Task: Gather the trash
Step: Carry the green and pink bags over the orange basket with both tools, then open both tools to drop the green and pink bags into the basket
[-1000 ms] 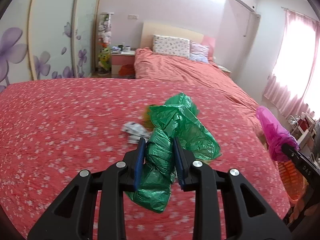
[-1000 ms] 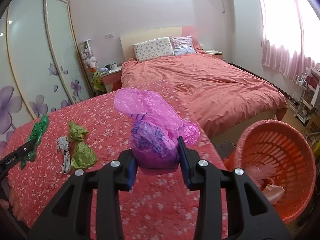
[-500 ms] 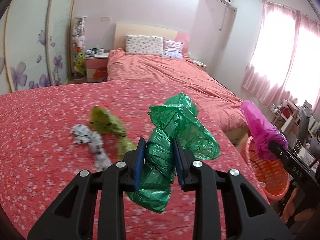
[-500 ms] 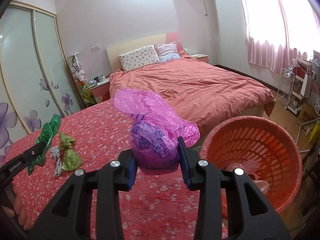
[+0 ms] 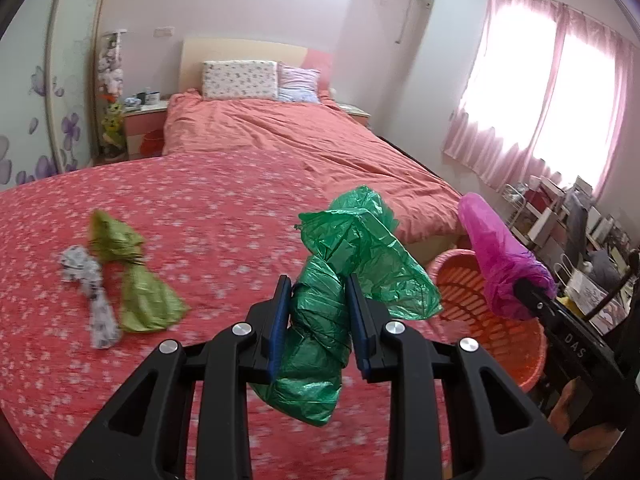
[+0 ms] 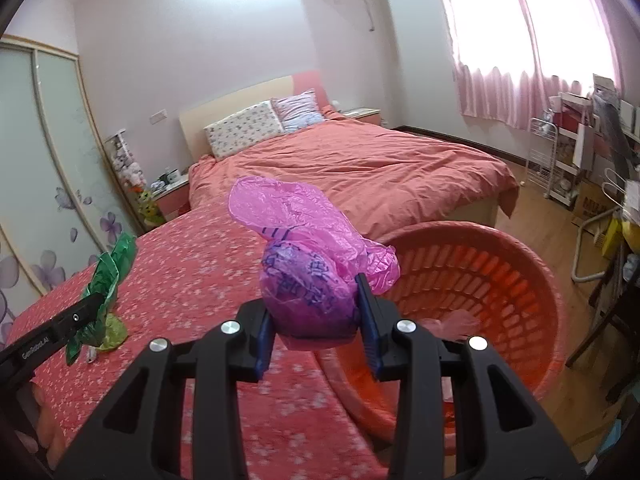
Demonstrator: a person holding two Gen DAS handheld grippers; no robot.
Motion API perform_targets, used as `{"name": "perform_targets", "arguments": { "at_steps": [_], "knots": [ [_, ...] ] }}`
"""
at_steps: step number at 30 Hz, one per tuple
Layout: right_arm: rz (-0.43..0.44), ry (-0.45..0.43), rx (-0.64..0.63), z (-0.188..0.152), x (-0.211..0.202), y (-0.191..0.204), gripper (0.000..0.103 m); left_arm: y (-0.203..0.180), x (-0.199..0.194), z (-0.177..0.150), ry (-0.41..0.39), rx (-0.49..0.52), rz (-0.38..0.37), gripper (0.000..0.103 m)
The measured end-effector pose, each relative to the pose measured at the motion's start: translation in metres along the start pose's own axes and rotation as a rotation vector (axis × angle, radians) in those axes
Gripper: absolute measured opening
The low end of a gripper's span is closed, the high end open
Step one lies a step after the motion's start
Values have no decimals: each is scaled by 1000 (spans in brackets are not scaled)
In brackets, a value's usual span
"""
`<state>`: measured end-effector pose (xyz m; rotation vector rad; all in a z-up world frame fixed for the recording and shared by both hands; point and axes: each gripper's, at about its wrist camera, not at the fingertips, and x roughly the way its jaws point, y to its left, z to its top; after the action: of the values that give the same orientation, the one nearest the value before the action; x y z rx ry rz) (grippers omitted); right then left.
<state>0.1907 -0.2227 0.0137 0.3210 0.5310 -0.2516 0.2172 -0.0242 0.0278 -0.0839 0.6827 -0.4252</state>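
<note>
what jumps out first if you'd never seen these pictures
Two bright knotted bags held in black grippers: the green bag in the left gripper, the pink bag in the right gripper. Beyond the bedspread's edge stands an orange basket, near the pink bag.

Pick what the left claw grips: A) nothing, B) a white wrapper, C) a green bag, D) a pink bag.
C: in the left wrist view the left claw is shut on the green bag, while the pink bag sits in the right claw.
</note>
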Motion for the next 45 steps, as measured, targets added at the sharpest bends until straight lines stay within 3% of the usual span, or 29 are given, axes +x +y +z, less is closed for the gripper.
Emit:
{"name": "perform_targets", "arguments": {
  "at_steps": [21,40,43,45],
  "knots": [
    [-116,-27,139,1,2,-97,36,-115,56,-8,80,96,-194,28],
    [-131,-23,218,-1,16,-144,38,-164,92,-22,162,136,-270,29],
    [-124,-22,231,0,18,-150,45,-165,97,-24,183,132,-266,32],
    [-116,-19,243,-1,20,-153,50,-163,100,-25,193,127,-262,43]
  ]
}}
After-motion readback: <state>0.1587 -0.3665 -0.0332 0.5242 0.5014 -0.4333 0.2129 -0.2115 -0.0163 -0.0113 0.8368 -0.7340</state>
